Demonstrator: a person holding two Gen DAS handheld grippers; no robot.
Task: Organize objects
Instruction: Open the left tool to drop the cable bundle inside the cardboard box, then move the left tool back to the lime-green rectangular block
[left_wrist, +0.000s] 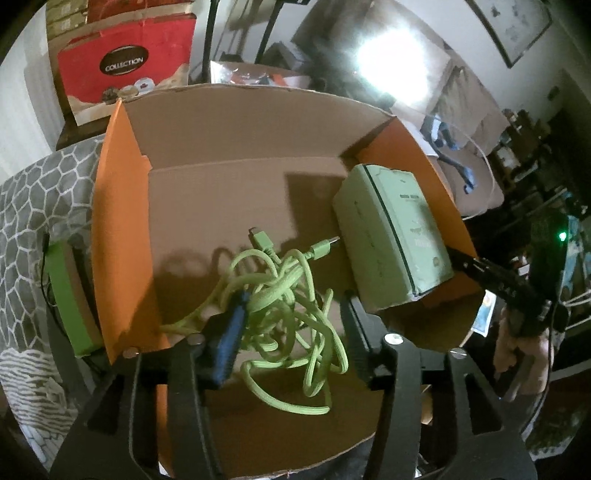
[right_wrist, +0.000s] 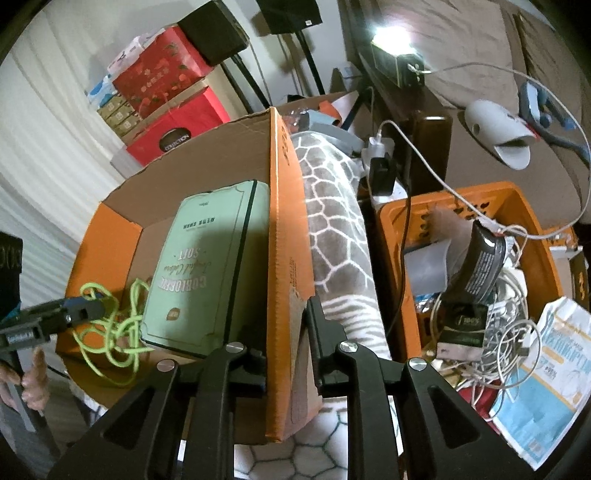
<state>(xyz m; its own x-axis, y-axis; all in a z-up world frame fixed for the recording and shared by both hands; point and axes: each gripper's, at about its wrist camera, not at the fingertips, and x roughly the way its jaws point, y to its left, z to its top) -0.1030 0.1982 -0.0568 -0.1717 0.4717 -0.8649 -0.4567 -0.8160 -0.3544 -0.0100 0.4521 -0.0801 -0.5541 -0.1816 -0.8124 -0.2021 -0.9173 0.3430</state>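
An open cardboard box (left_wrist: 122, 221) with orange outer faces holds a tangled light-green cable (left_wrist: 284, 306) and a pale green carton (left_wrist: 388, 236) leaning on its right wall. My left gripper (left_wrist: 291, 306) reaches down into the box, open, with the cable heap lying loose between its fingers; the blue pad (left_wrist: 225, 347) touches the strands. In the right wrist view that gripper (right_wrist: 74, 314) comes in from the left over the cable (right_wrist: 110, 325). My right gripper (right_wrist: 288, 332) straddles the box's right wall (right_wrist: 284, 240), shut on it beside the carton (right_wrist: 207, 269).
An orange plastic crate (right_wrist: 402, 218) to the right holds white cables, a black device and a blue-white packet. A grey patterned blanket (right_wrist: 332, 221) lies between crate and box. A red gift bag (left_wrist: 125, 70) stands behind. A green-edged flat item (left_wrist: 70, 295) rests left of the box.
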